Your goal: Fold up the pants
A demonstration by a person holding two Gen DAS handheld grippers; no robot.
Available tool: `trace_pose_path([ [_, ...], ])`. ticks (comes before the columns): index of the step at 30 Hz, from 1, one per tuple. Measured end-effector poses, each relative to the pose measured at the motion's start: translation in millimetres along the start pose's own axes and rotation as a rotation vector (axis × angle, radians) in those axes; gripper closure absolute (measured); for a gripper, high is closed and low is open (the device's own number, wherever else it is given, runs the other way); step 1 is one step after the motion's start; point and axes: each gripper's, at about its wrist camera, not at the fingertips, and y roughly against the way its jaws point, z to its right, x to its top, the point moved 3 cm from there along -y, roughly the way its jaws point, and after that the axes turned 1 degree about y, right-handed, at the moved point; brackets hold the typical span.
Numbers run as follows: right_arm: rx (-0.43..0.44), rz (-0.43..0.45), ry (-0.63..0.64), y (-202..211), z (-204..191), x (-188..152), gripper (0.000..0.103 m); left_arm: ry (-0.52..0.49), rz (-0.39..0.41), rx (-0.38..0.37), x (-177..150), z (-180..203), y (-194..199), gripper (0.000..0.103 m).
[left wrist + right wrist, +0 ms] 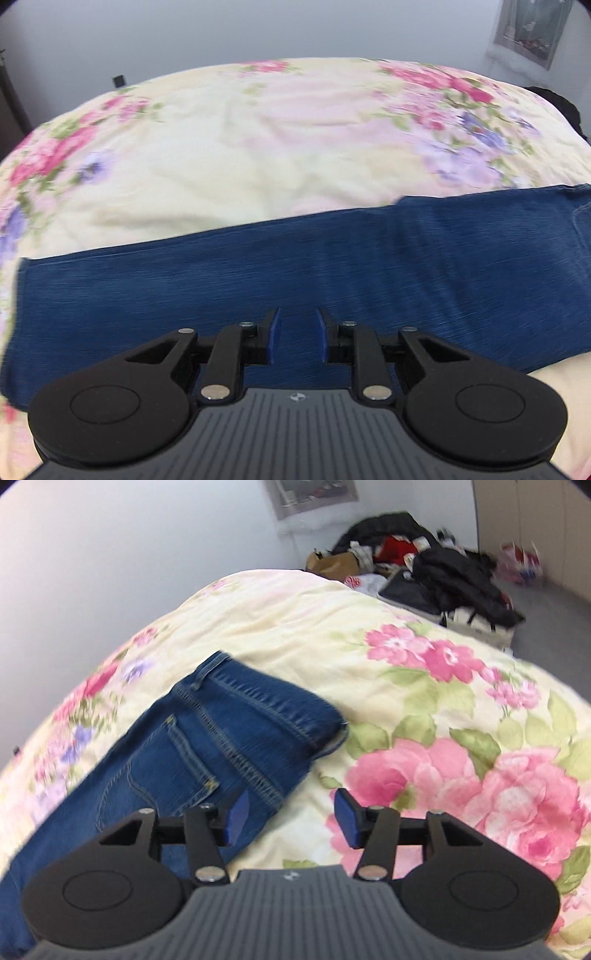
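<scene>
Blue jeans (pixel 295 266) lie flat across a floral bedspread (pixel 258 147), folded lengthwise so the legs overlap, hem at the left. My left gripper (pixel 298 334) is open and empty above the middle of the legs. In the right wrist view the waistband end of the jeans (pixel 229 731) shows a back pocket and seams. My right gripper (pixel 291 818) is open and empty, its left pad over the jeans' near edge below the waistband, its right pad over the bedspread (pixel 461 738).
A pile of dark clothes and bags (pixel 424 568) sits beyond the bed's far right corner. A white wall runs behind the bed. A wardrobe (pixel 535 524) stands at the far right on a grey floor.
</scene>
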Motion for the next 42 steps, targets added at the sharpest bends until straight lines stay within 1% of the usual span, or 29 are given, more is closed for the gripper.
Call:
trace_pose_path([
  [2, 0.046, -0.002, -0.065, -10, 14, 7, 0.049, -0.020, -0.019, -0.014, 2, 27, -13, 0.077],
  [4, 0.085, 0.000, -0.119, -25, 26, 13, 0.048, -0.045, -0.032, -0.009, 4, 48, -25, 0.077],
  [7, 0.144, -0.005, -0.223, -53, 43, 20, 0.048, -0.073, -0.055, 0.001, 7, 70, -46, 0.077],
  [11, 0.245, -0.029, -0.387, -92, 64, 24, 0.048, -0.082, -0.094, 0.032, 4, 81, -68, 0.077],
  [14, 0.328, -0.023, -0.446, -110, 69, 27, 0.048, -0.082, -0.104, 0.043, 4, 82, -76, 0.077],
  [15, 0.351, -0.021, -0.443, -113, 68, 31, 0.049, -0.082, -0.107, 0.045, 4, 83, -77, 0.077],
  [16, 0.360, -0.022, -0.425, -116, 66, 34, 0.056, -0.082, -0.110, 0.045, 5, 82, -78, 0.077],
  [17, 0.353, -0.030, -0.392, -117, 62, 37, 0.072, -0.081, -0.112, 0.046, 6, 83, -79, 0.077],
  [18, 0.335, -0.033, -0.339, -116, 57, 41, 0.079, -0.081, -0.113, 0.045, 6, 83, -79, 0.077],
  [20, 0.299, -0.025, -0.208, -108, 42, 53, 0.091, -0.092, -0.114, 0.041, 6, 83, -80, 0.077],
  [21, 0.269, -0.009, -0.135, -101, 33, 60, 0.093, -0.100, -0.114, 0.038, 5, 83, -80, 0.077],
  [22, 0.241, 0.038, -0.060, -91, 22, 70, 0.097, -0.106, -0.114, 0.035, 5, 83, -80, 0.077],
  [23, 0.228, 0.112, 0.033, -77, 9, 79, 0.101, -0.106, -0.117, 0.029, 6, 83, -81, 0.077],
  [24, 0.219, 0.175, 0.126, -64, -4, 88, 0.102, -0.098, -0.122, 0.023, 7, 82, -82, 0.077],
  [25, 0.201, 0.201, 0.196, -59, -15, 95, 0.103, -0.089, -0.127, 0.019, 7, 81, -83, 0.076],
  [26, 0.175, 0.192, 0.246, -62, -21, 99, 0.103, -0.082, -0.131, 0.019, 7, 80, -84, 0.076],
  [27, 0.139, 0.158, 0.259, -72, -21, 103, 0.103, -0.082, -0.131, 0.020, 7, 81, -85, 0.076],
  [29, 0.081, 0.085, 0.254, -92, -12, 99, 0.103, -0.093, -0.128, 0.024, 7, 83, -86, 0.076],
  [30, 0.058, 0.066, 0.260, -100, -7, 94, 0.103, -0.091, -0.127, 0.023, 6, 83, -86, 0.076],
  [31, 0.042, 0.056, 0.267, -106, -2, 86, 0.103, -0.088, -0.127, 0.021, 7, 83, -86, 0.076],
  [33, 0.028, 0.043, 0.239, -112, 9, 75, 0.103, -0.077, -0.128, 0.014, 7, 81, -86, 0.076],
  [36, 0.025, 0.033, 0.201, -118, 14, 73, 0.102, -0.071, -0.118, 0.015, 5, 80, -82, 0.076],
  [38, 0.000, 0.002, 0.200, -118, 13, 76, 0.094, -0.073, -0.093, 0.018, 4, 81, -78, 0.076],
  [39, -0.023, 0.007, 0.214, -113, 11, 77, 0.089, -0.073, -0.074, 0.016, 3, 80, -74, 0.076],
  [40, -0.060, 0.023, 0.240, -107, 8, 79, 0.077, -0.070, -0.060, 0.014, 3, 80, -71, 0.076],
  [41, -0.085, 0.037, 0.272, -100, 4, 82, 0.072, -0.066, -0.045, 0.006, 4, 80, -67, 0.076],
  [42, -0.098, 0.050, 0.307, -92, 1, 83, 0.072, -0.066, -0.030, -0.009, 5, 82, -63, 0.076],
])
